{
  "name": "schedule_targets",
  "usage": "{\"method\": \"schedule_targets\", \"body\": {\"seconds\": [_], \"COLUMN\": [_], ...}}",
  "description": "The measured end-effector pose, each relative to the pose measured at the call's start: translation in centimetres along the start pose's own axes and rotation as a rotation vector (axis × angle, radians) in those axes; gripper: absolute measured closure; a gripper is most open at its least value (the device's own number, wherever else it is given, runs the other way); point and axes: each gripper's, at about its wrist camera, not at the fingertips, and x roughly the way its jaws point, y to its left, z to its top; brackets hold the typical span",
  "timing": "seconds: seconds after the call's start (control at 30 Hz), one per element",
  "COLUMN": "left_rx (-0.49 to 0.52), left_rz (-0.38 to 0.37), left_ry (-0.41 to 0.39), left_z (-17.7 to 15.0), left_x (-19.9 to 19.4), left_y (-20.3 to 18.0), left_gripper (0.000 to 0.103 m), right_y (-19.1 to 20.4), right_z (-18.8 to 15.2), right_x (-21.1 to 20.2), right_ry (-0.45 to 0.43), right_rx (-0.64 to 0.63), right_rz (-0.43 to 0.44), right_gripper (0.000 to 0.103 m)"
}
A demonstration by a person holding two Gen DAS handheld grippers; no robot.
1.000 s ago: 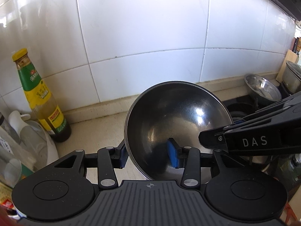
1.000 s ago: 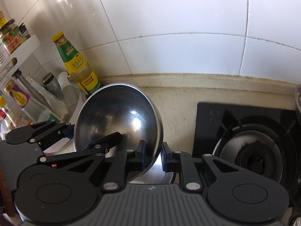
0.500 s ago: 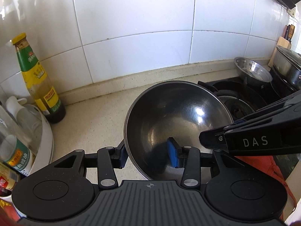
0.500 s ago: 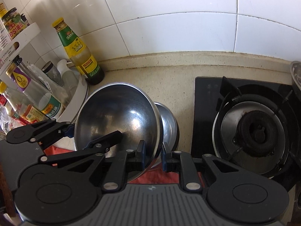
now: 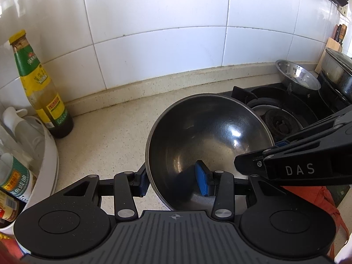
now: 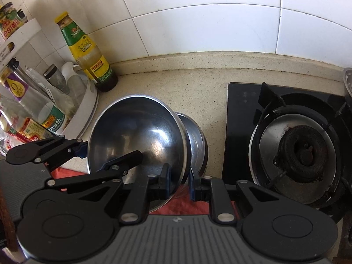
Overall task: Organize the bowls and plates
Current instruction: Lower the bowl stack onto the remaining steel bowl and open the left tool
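I see both hand-held grippers, left and right, clamped on one steel bowl above the speckled table, white tiled wall behind, stove at its right edge.

White letters "DAS" on the side of the right gripper, a circled "O" on a purple bottle label, partial red letters "esi" on a jar on the white rack, other bottle labels too small to read

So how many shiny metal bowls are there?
3. One big bowl is held between both claws, a second bowl sits on the counter behind it, and a third bowl rests beyond the stove. Others may be hidden.
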Motion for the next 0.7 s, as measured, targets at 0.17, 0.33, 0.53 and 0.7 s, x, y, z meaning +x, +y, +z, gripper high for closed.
{"method": "schedule_targets", "body": {"seconds": [0.17, 0.33, 0.53, 0.7], "left_rx": [-0.013, -0.013, -0.024, -0.019], "left_rz": [0.002, 0.003, 0.007, 0.014], "left_ry": [0.007, 0.028, 0.029, 0.02], "left_z": [0.3, 0.4, 0.6, 0.6], "left_x": [0.8, 1.8, 2.4, 2.2], "left_y": [0.4, 0.5, 1.0, 1.2], "left_gripper": [0.053, 0.055, 0.055, 0.054], "right_y": [0.2, 0.4, 0.4, 0.1], "right_z": [0.7, 1.1, 1.6, 2.1], "right_x": [0.6, 1.5, 1.4, 1.0], "right_ry": [-0.011, 0.017, -0.02, -0.035], "right_rx": [-0.028, -0.073, -0.111, -0.114], "right_rz": [-0.026, -0.058, -0.09, -0.087], "right_gripper": [0.082, 0.081, 0.079, 0.079]}}
